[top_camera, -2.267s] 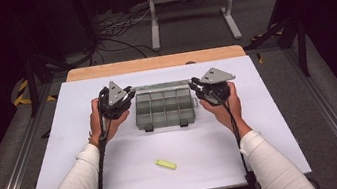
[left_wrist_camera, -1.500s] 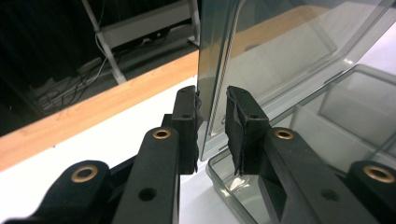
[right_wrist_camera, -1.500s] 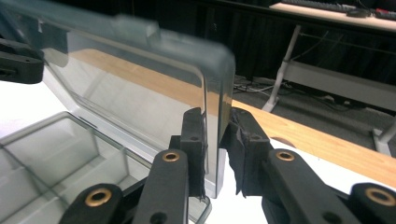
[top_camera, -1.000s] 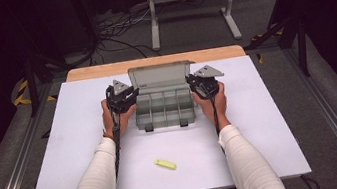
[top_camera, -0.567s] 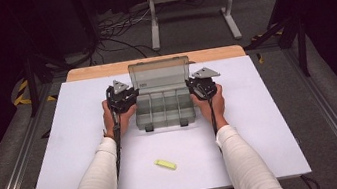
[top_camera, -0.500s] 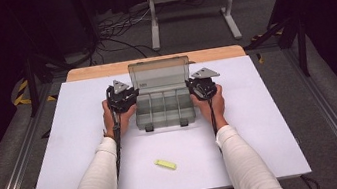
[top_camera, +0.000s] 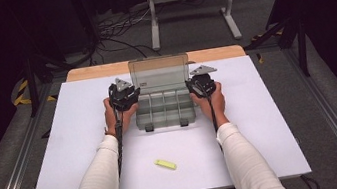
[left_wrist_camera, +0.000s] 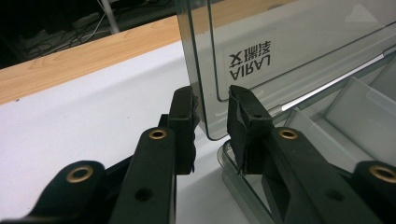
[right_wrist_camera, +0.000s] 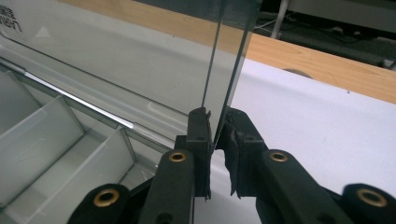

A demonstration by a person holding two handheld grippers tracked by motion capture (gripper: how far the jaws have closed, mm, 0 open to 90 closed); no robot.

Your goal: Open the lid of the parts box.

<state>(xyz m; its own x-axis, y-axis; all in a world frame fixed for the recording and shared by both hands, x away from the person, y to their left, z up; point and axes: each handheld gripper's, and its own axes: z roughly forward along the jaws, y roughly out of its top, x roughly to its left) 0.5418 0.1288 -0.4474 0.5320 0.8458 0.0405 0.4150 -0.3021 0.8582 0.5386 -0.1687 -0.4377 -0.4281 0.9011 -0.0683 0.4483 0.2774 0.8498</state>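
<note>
Now upright: the smoky lid [top_camera: 159, 72] of the clear compartment box [top_camera: 165, 109] stands nearly vertical at the far side of the white table [top_camera: 64, 155], where two seconds ago it lay shut and flat, and a second ago was already most of the way up. A person seated at the near edge works it with a hand-held gripper at each end. The left gripper [left_wrist_camera: 211, 109] straddles the lid's corner edge with its jaws set narrowly apart, a sliver of daylight on the inner side, so it steadies rather than clamps. The right gripper [right_wrist_camera: 215, 122] has its jaws drawn close on the opposite edge of the lid, the panel running between them; they look pressed on it. In the right gripper view the open compartments [right_wrist_camera: 60, 140] lie bare and empty. A small yellow piece [top_camera: 165, 164] waits on the table well apart from the box, toward the person. With the lid past its balance point, the opening looks all but done; letting go and reaching for the yellow piece seems the likely next call.
</note>
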